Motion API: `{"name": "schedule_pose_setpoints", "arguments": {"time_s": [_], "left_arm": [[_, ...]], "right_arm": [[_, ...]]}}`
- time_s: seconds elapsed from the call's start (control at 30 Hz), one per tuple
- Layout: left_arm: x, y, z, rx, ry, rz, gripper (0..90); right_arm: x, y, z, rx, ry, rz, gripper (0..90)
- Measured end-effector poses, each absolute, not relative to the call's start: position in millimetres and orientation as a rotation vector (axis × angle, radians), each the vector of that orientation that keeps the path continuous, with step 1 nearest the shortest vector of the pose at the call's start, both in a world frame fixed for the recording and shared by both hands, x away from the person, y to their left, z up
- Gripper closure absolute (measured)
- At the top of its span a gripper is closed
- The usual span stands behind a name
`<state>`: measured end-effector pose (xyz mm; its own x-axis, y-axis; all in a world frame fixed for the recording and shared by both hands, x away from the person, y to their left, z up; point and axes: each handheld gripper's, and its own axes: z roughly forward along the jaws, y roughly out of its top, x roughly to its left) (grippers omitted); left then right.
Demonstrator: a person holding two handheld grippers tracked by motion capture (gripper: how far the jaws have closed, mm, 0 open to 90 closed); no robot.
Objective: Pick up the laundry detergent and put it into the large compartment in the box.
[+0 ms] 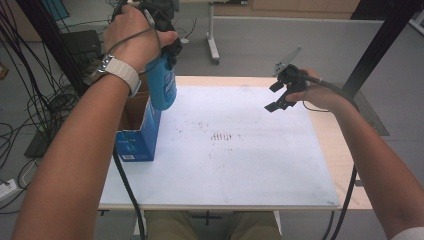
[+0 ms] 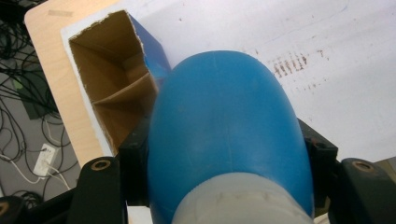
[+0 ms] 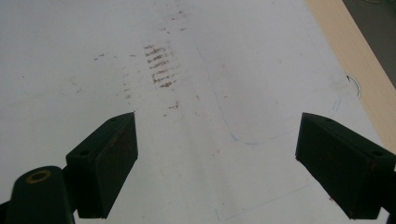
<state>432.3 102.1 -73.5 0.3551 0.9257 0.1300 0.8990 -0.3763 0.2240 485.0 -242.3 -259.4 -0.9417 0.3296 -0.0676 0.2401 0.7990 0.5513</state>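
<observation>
The left gripper (image 1: 161,30) is clenched on a blue plastic bottle (image 1: 163,85), gripping it near the neck end so that the rounded body hangs downward above the open top of a blue cardboard box (image 1: 139,135) at the left edge of the table. In the left gripper view the black jaws press against both flanks of the bottle (image 2: 224,135), just above its pale grey cap or collar (image 2: 240,200); beyond it the box (image 2: 112,88) shows brown inner walls and a cardboard divider. Whether the bottle's lower end touches the box rim cannot be told.

The bottle appears smooth, glossy and rigid, with a domed, tapering body that offers little purchase. Judged from its look, it is probably light if empty, somewhat slippery, and not fragile. The narrower part next to the cap is the surest place to hold, since the wider curved shell could squirt out of flat pads.

The right gripper (image 1: 281,95) hovers released over the far right of the white table mat (image 1: 240,165), jaws wide apart with nothing between them.
</observation>
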Motion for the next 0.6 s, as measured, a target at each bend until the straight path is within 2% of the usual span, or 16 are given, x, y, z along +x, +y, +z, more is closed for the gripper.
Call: {"name": "schedule_pose_setpoints", "arguments": {"time_s": [0.6], "left_arm": [[431.7, 120.6, -65.5, 2.441, 1.751, 0.373, 37.6]], "right_arm": [[486.9, -235.3, -260.2, 0.443, 2.830, 0.841, 12.6]]}}
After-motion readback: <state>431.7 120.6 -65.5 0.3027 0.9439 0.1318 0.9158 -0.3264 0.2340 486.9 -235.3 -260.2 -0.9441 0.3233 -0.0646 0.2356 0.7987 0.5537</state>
